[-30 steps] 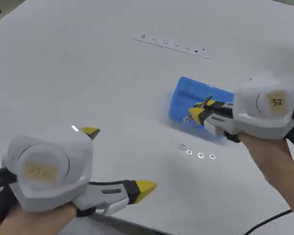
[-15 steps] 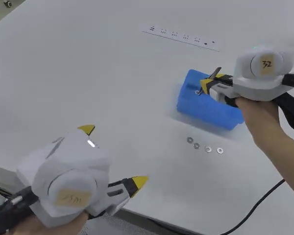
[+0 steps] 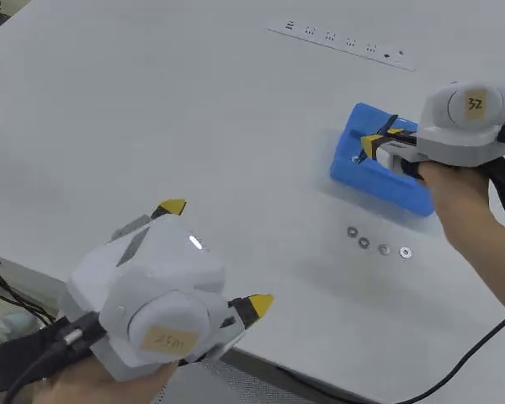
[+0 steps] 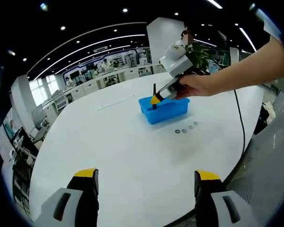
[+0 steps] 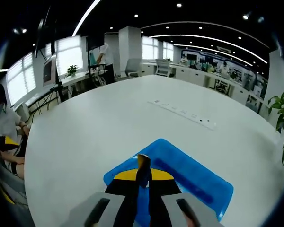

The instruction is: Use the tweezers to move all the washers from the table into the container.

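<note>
1. Washers (image 3: 384, 250) are the things to move. 4 of them lie in a short row on the big white table (image 3: 151, 109). None of these 4 is in the box yet, so I think a good part of the job is left to do.
2. The blue container (image 3: 345, 168) sits on the table just behind the row of washers. It is near them but does not touch them. I cannot tell if any washer is inside it already.
3. The left gripper (image 3: 215, 257) hangs over the near edge of the table, well apart from the washers and the container. Its 2 fingers (image 4: 87, 176) are wide apart. They hold nothing and touch nothing.
4. The right gripper (image 3: 373, 145) is over the container. Its 2 fingers are close together and squeeze the tweezers (image 5: 143, 165) between them.
5. The tweezers are thin and dark. They stick out in front of the right gripper and point down into the container. The tip is too small to see well, so I cannot tell if a washer is pinched in it or if it touches the bottom of the box.
6. The washers are little flat silver rings, the smallest things here. Each 1 has to be pinched and carried the short way to the box. I think that is tricky, because they lie so flat on the table.
</note>
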{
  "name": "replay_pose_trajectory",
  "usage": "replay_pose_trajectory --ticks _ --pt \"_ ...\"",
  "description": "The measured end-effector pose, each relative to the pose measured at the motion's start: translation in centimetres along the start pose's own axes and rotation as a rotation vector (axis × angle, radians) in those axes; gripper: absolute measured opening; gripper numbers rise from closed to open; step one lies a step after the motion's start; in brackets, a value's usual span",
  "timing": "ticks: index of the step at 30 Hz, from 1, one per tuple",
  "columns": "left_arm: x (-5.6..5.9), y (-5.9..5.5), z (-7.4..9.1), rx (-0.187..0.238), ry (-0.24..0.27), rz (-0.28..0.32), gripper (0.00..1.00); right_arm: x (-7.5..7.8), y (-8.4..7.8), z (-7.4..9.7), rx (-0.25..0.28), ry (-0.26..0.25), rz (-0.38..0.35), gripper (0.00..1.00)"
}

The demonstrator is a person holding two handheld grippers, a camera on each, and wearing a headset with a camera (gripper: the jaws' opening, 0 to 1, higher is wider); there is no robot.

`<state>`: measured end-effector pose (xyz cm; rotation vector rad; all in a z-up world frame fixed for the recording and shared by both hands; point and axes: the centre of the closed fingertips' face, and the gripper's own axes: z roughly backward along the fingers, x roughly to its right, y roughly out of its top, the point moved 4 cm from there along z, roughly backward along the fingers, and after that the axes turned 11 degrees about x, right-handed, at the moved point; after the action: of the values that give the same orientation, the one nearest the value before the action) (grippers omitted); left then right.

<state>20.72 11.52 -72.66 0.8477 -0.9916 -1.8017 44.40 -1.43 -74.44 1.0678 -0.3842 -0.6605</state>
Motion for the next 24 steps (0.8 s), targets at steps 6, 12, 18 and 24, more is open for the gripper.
replay_pose_trajectory --ticks 6,12,18,24 --pt "0.1 -0.1 0.0 -0.012 0.004 -0.015 0.86 -0.2 0.6 0.6 0.013 -0.005 -0.029 0.04" --pt "0.1 0.2 0.3 -0.011 0.014 -0.02 0.87 -0.7 2.4 2.4 0.066 -0.01 -0.017 0.04" --pt "0.2 0.4 0.5 -0.011 0.014 -0.033 0.9 -2.5 3.7 5.4 0.108 0.006 0.001 0.04" --pt "0.4 1.1 0.5 0.034 0.005 -0.02 0.95 -4.1 3.6 7.7 0.125 0.016 -0.005 0.04"
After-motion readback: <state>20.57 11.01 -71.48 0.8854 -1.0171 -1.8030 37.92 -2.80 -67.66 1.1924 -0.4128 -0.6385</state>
